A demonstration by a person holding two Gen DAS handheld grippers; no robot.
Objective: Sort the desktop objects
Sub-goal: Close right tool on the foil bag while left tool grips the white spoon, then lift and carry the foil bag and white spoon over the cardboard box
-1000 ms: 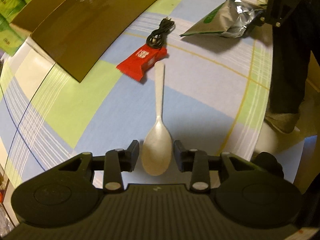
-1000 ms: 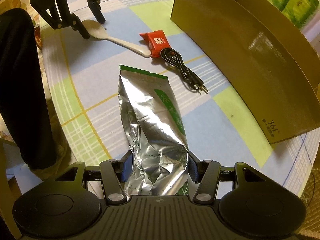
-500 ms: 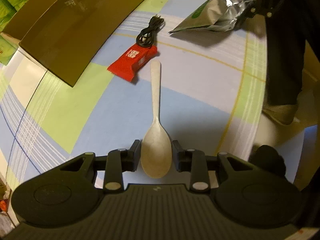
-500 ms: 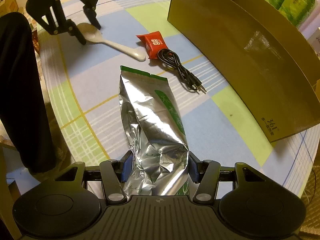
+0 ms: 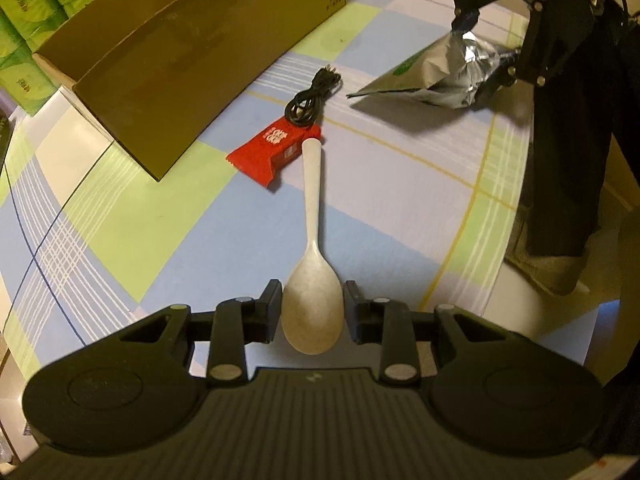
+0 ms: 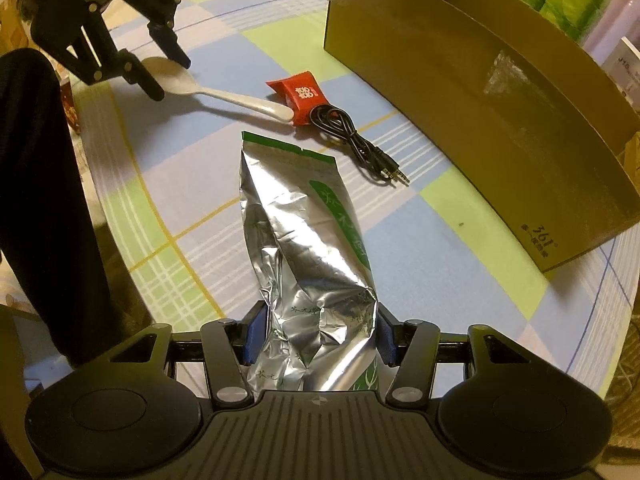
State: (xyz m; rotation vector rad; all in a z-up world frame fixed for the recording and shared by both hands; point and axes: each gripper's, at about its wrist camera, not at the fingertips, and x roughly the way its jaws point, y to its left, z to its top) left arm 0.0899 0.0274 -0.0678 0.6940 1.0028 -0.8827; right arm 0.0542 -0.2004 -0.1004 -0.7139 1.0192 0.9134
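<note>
My left gripper [image 5: 311, 312] is shut on the bowl of a pale spoon [image 5: 312, 248], whose handle points away and ends at a red snack packet [image 5: 276, 148]. My right gripper [image 6: 318, 338] is shut on the lower end of a silver foil bag [image 6: 304, 232] with green print, held above the checked cloth. The bag also shows in the left wrist view [image 5: 436, 76], lifted at its gripped end. The spoon [image 6: 224, 94] and the left gripper [image 6: 168, 70] show at the upper left of the right wrist view. A coiled black cable [image 6: 352, 140] lies beside the red packet [image 6: 302, 94].
A long open cardboard box [image 5: 180, 48] stands behind the objects, also seen in the right wrist view [image 6: 480, 92]. Green packs [image 5: 28, 20] are stacked beyond it. The checked tablecloth [image 5: 380, 184] ends at a rounded table edge beside a person's dark leg [image 5: 568, 160].
The left gripper's view has shifted, so the box and packet sit lower and nearer. The foil bag has risen a little in the right gripper. Both grips are unchanged.
</note>
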